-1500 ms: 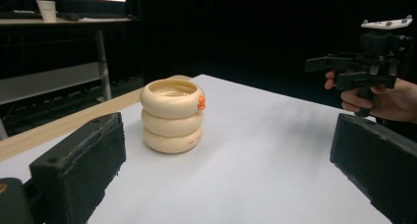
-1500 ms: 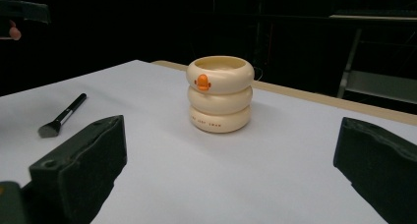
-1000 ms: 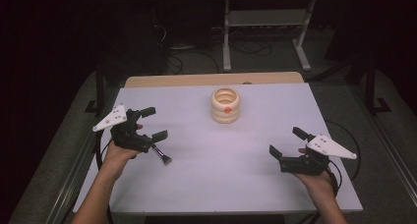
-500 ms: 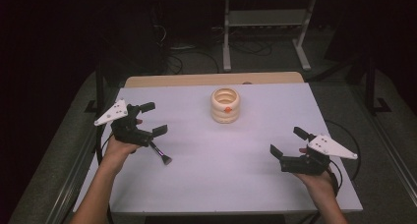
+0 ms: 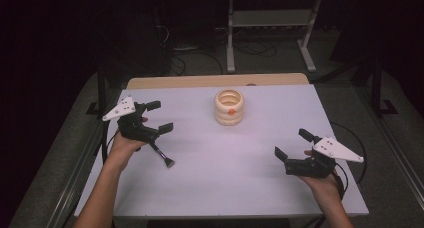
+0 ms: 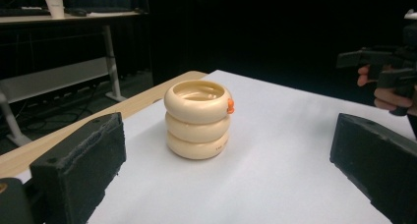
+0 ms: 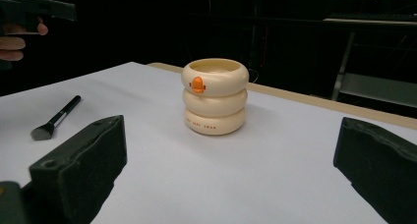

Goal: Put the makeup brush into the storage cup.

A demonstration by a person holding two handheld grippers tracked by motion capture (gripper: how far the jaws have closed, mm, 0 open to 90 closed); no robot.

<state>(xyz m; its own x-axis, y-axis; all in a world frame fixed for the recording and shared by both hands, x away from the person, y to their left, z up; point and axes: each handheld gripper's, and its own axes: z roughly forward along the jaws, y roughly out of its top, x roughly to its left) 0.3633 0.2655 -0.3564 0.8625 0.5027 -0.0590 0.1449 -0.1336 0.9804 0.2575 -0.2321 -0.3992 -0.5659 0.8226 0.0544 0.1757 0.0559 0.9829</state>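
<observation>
High view / left gripper [image 5: 156, 116]: being held up over the table's [image 5: 250, 178] left side, jaws spread wide with nothing between them
High view / brush [image 5: 162, 155]: being left flat on the table just below and right of the left gripper, bristle end pointed toward the person; can't be told if it's touched by the hand [image 5: 125, 143]
High view / right gripper [image 5: 295, 144]: being held low near the table's right front corner, jaws gaping, nothing pinched
High view / cup [image 5: 229, 107]: a cream ribbed thing like three stacked rings, being kept upright near the far middle of the table, well apart from both grippers
Left gripper view / cup [image 6: 198, 119]: being framed between the two black jaws but way ahead of them; small orange dot seen on its right side
Left gripper view / right gripper [image 6: 381, 69]: being seen far off at the right edge
Right gripper view / cup [image 7: 214, 96]: being looked at dead ahead, orange dot facing the camera, jaws far apart on either side
Right gripper view / brush [image 7: 55, 119]: lying off to the left, well apart from the cup
</observation>
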